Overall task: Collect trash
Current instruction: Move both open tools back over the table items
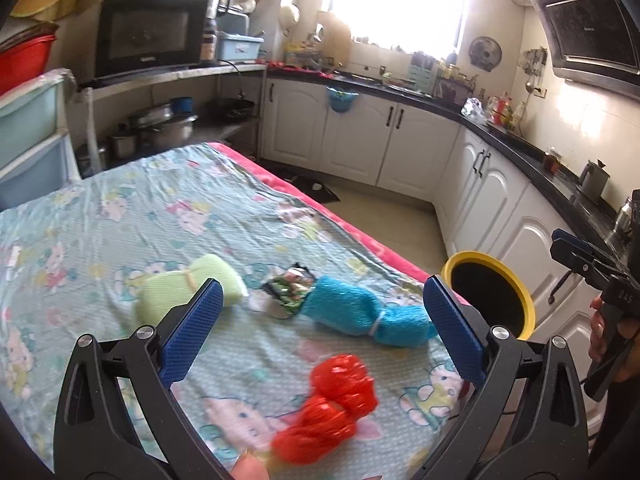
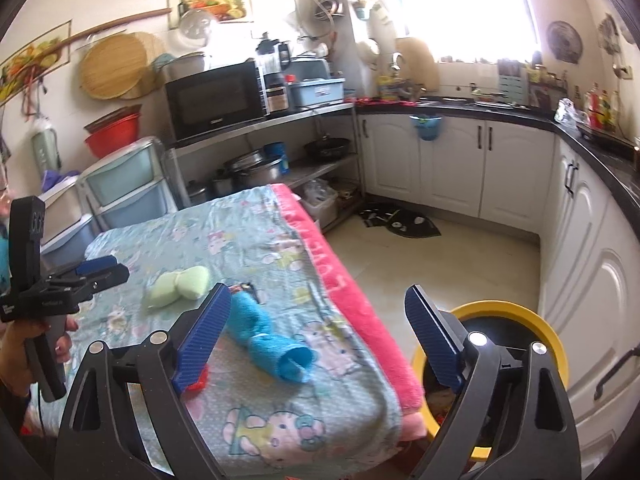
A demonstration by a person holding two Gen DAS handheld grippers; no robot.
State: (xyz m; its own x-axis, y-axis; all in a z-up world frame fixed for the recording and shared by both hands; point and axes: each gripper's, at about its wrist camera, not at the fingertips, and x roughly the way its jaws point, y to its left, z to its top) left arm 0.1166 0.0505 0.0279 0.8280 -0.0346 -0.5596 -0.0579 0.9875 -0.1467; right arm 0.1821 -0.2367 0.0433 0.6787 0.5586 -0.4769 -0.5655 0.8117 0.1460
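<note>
My left tool (image 1: 320,330), pads apart and empty, sits nearer the crumpled red plastic bag (image 1: 330,404) lying just ahead; my right tool (image 2: 318,336) gapes empty.

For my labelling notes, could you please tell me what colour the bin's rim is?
Yellow. The bin's rim shows best in the right wrist view, beside the table.

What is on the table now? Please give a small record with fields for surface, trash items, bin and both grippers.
surface: table with cartoon-print cloth
trash items: green bundle, blue bundle, red bag, printed wrapper
bin: yellow-rimmed bin, on the floor beside the table
left gripper: open, holds nothing
right gripper: open, holds nothing
</note>
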